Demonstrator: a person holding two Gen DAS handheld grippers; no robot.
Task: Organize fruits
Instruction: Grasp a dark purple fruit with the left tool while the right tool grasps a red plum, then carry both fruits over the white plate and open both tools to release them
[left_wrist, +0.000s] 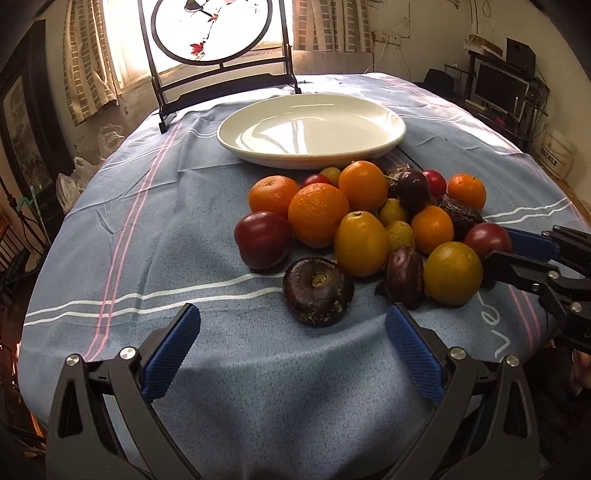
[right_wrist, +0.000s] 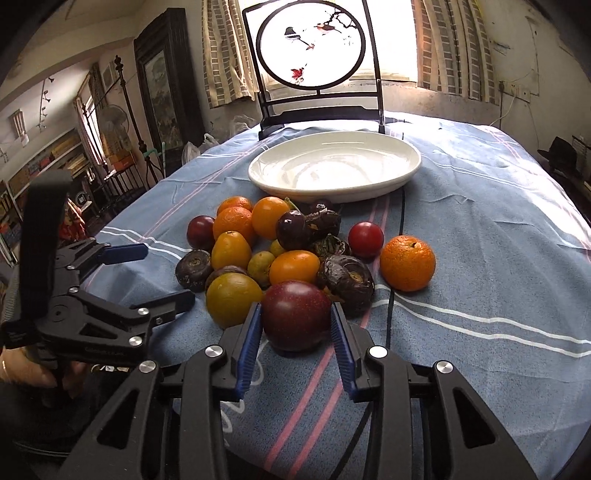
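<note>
- Dark red and glossy, the plum (right_wrist: 296, 314) sits at the near edge of the fruit heap (right_wrist: 291, 254) on the desk (right_wrist: 480, 258), between the blue pads of the right gripper (right_wrist: 295, 334); the pads appear to press on its flanks, so I judge it gripped, though low on its sides.
- Smooth skin and a round body could let the plum squirt forward out of the pads if the squeeze is uneven or the lift is quick.
- A yellow-green fruit (right_wrist: 232, 299) touches the plum on one side and a wrinkled dark fruit (right_wrist: 347, 282) sits just beside it on the other; lifting at a slant could nudge either and set the heap rolling.
- Too hard a squeeze could bruise the plum, which looks ripe and soft.
- The blue striped cloth (left_wrist: 147, 229) is creased, so a fruit that escapes may roll an odd way, perhaps toward the desk edge.
- The white plate (left_wrist: 397, 134) stands empty beyond the heap, near it; carrying the plum low over the oranges could knock them.
- The left gripper (left_wrist: 293, 326) hangs with its jaws wide apart and nothing between them, just short of a dark ridged fruit (left_wrist: 317, 291); a careless advance could push that fruit into the heap.
- The two grippers work close together at the heap's near side, so they could collide.
</note>
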